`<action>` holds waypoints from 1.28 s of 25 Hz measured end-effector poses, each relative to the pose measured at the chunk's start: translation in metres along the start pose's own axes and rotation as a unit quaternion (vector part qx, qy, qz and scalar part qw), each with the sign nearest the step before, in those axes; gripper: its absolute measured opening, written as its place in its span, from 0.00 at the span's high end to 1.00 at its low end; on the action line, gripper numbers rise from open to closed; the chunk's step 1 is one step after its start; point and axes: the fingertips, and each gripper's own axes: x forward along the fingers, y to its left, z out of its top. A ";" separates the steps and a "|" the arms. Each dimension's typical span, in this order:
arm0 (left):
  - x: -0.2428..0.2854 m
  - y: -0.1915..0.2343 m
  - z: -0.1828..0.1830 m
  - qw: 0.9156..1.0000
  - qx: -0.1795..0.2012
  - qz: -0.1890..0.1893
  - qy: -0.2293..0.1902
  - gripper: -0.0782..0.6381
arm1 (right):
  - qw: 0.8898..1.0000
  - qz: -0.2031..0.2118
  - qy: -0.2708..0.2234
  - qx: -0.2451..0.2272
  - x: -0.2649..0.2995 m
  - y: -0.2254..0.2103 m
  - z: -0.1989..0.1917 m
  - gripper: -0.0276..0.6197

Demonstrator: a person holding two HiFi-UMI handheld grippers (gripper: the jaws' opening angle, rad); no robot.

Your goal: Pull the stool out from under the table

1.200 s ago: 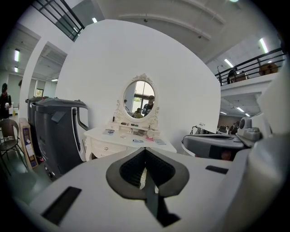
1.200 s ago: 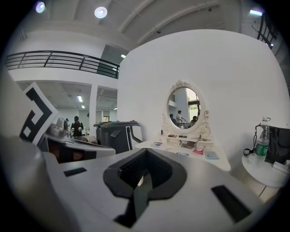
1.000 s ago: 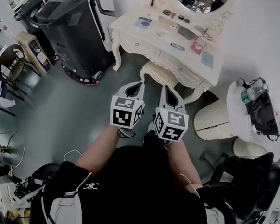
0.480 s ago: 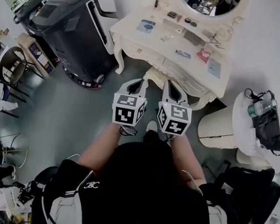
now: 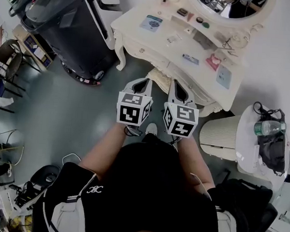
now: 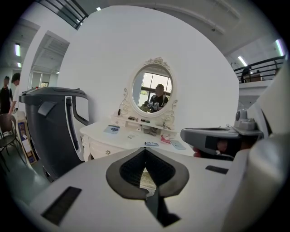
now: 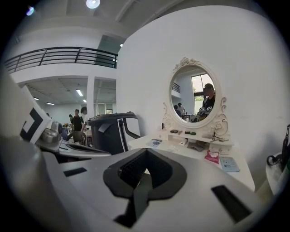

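The cream stool is tucked under the cream dressing table; only a strip of its padded seat shows between my two grippers. My left gripper hangs in the air just before the seat's left part, jaws shut and empty. My right gripper hovers beside it, before the seat's right part, also shut on nothing. In the left gripper view the left gripper points at the table, and a bit of the stool shows through the hollow between its pads. The right gripper faces the oval mirror.
A large dark grey machine stands left of the table. A ribbed cream bin and a white round side table with a bottle and a black bag stand at the right. Chairs and cables lie at the left.
The person and both grippers have come a little nearer to the dressing table. Both grippers stay shut and side by side.
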 end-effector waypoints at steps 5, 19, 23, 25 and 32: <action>0.032 0.005 0.001 1.000 -0.015 0.011 0.013 0.89 | 1.000 0.013 0.017 -0.002 0.030 -0.019 -0.002 0.95; 0.104 0.020 -0.015 0.994 -0.070 0.052 0.067 0.89 | 0.997 0.050 0.060 0.004 0.107 -0.076 -0.016 0.95; 0.115 0.030 -0.043 0.989 -0.092 0.051 0.105 0.88 | 0.993 0.065 0.096 -0.001 0.121 -0.070 -0.045 0.95; 0.122 0.037 -0.060 0.984 -0.118 0.051 0.121 0.89 | 0.990 0.073 0.118 -0.013 0.126 -0.063 -0.063 0.95; 0.157 0.052 -0.146 0.966 -0.186 0.035 0.178 0.89 | 0.976 0.086 0.196 -0.039 0.155 -0.056 -0.146 0.95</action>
